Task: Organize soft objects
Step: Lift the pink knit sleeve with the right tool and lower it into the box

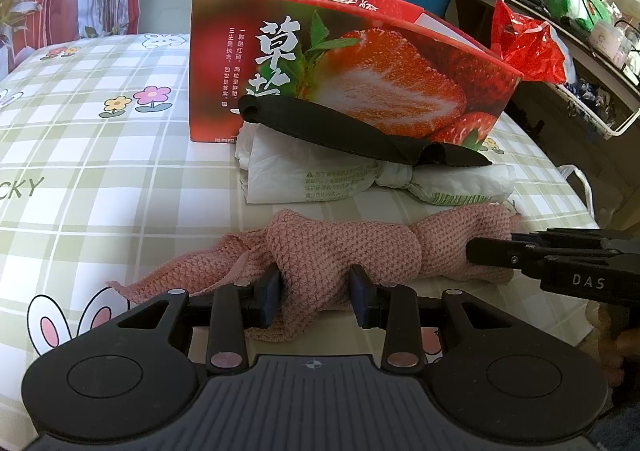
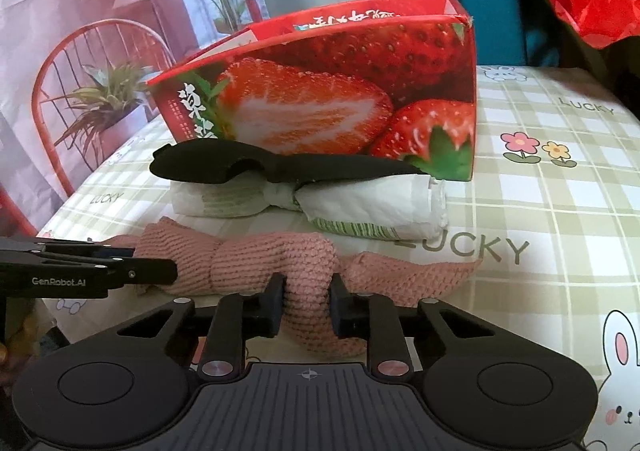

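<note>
both claws (image 1: 316, 293) (image 2: 307, 305) apparently pinch pink cloth (image 1: 340, 247).

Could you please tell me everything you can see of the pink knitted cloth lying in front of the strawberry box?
The pink knitted cloth is a soft, coarse-stitched fabric, bunched and apparently knotted in the middle, with a flat tail spreading to one side. It lies on the checked bedsheet, just in front of the knotted white plastic bag and apart from it. The left gripper and the right gripper each pinch a bulge of it between their fingers.
</note>
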A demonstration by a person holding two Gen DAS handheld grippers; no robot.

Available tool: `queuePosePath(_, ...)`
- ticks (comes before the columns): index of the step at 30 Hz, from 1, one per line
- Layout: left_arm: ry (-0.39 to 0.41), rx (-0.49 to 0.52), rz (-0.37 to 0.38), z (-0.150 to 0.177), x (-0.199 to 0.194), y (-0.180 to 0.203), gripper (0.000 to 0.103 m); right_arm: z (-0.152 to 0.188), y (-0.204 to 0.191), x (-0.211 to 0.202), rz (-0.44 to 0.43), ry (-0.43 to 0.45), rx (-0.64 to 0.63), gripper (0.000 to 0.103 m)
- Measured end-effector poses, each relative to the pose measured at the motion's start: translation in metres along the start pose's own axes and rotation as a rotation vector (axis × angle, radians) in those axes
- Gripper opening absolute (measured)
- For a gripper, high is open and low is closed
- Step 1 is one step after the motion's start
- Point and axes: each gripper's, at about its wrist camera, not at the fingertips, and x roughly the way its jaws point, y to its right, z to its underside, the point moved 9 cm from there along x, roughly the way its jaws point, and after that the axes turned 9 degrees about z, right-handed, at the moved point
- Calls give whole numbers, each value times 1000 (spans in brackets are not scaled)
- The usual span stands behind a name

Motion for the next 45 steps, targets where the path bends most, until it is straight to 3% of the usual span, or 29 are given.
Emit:
queuePosePath(4,3,3,13,-4,-4,3,26,-4,-2,-6,-13,18,-10,17)
queuePosePath(14,161,40,66,-53,-59,22,25,-44,-6,-45,-79,151,2,16)
queuePosePath(20,260,101,78,-104,-90,40,25,-91,-8,-75,-114,257,-5,16)
queuePosePath(29,347,110,84,-188,-89,48,25,-181,2,-90,-136,376,13,16)
queuePosePath(36,256,71,27,-217,-33,36,25,-220,16,-52,-102,344,54,16)
queuePosePath(45,54,104,-68,-202,27,17,25,-207,36,34,38,117,93,16)
